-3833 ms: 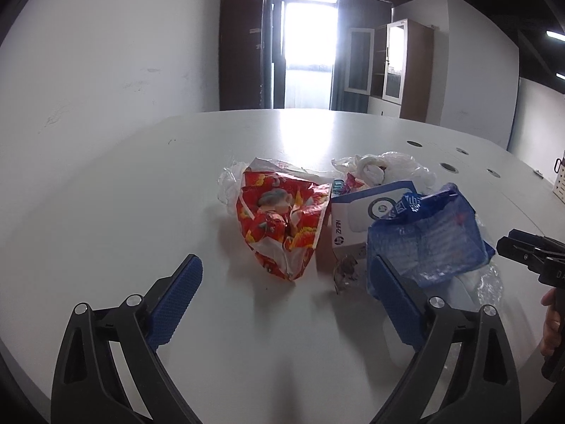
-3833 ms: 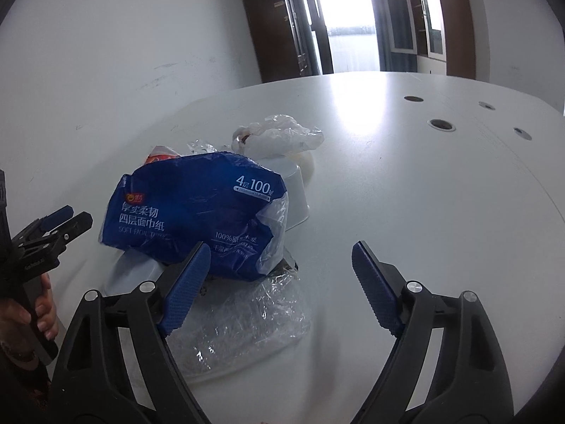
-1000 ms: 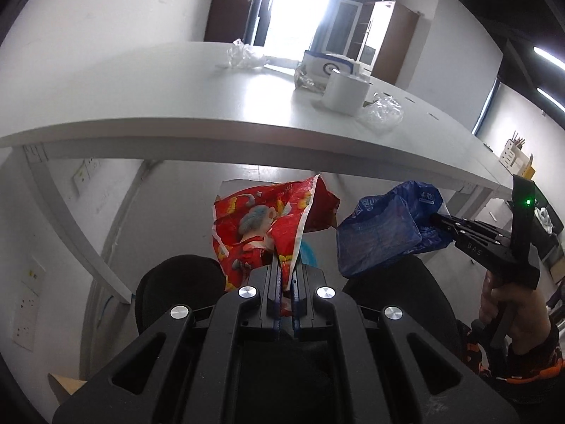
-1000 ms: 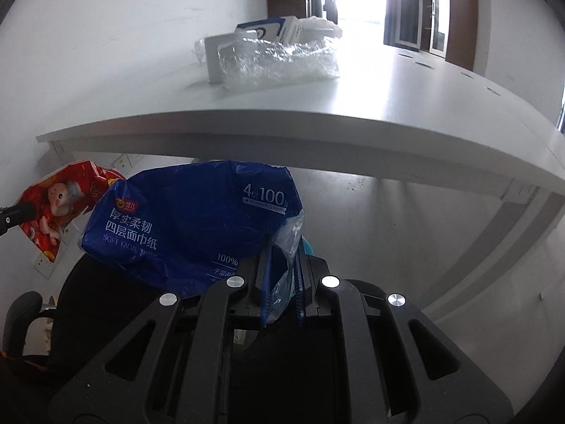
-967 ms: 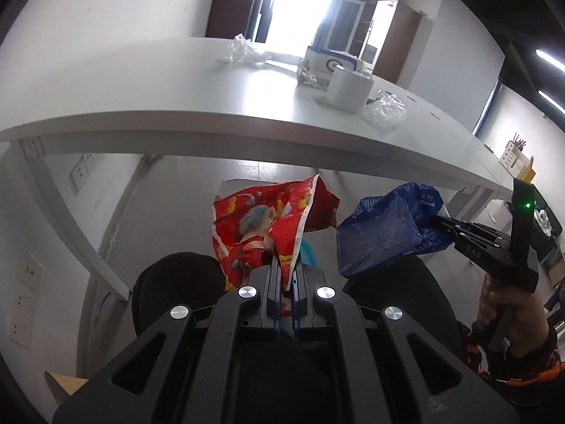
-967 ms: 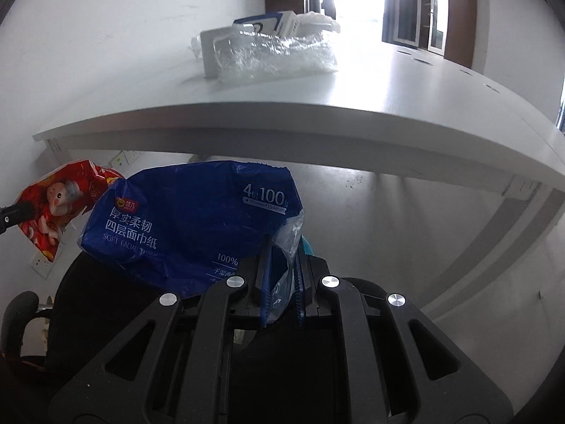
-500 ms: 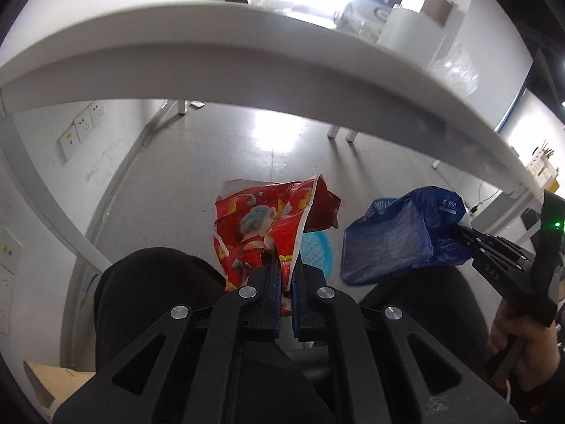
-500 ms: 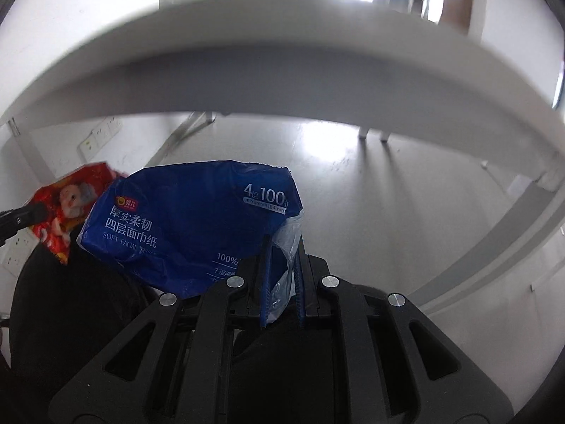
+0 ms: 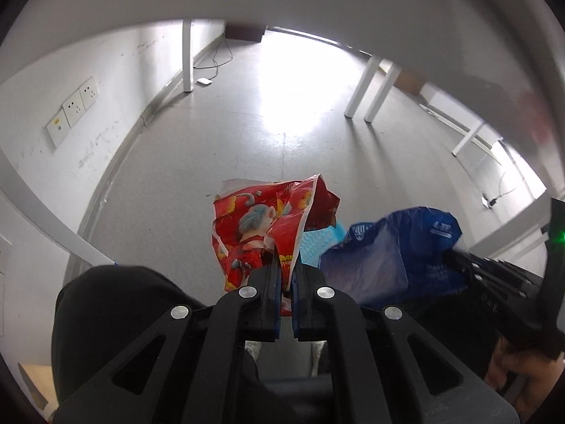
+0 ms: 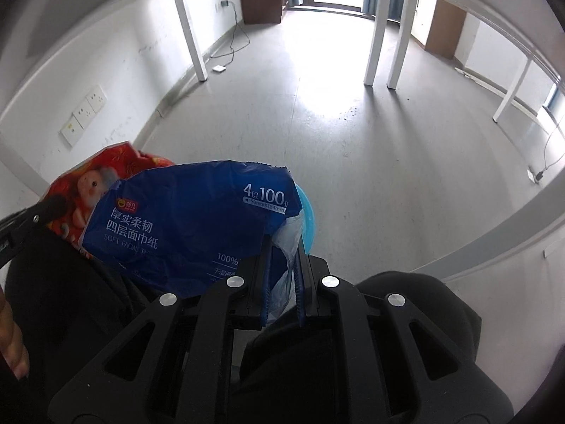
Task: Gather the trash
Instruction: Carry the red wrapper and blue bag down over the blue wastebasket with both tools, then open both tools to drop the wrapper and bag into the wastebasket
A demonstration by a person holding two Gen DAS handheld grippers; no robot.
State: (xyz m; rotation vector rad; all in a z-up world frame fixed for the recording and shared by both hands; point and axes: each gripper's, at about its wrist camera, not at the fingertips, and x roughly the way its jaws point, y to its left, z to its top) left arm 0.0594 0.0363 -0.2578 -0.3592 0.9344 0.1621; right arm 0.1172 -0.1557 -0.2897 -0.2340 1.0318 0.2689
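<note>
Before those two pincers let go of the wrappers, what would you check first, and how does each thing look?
1. Left gripper clamped on the red snack bag: ok.
2. Right gripper clamped on the blue tissue wrapper: ok.
3. Light blue bin below the wrappers: ok; it shows behind both, mostly hidden.
4. Bin mouth open and unblocked: cannot tell, the wrappers cover it.
5. Wrappers free of each other: cannot tell; they overlap in the right wrist view.
6. Person's dark-clothed knees clear of the drop: cannot tell.
</note>
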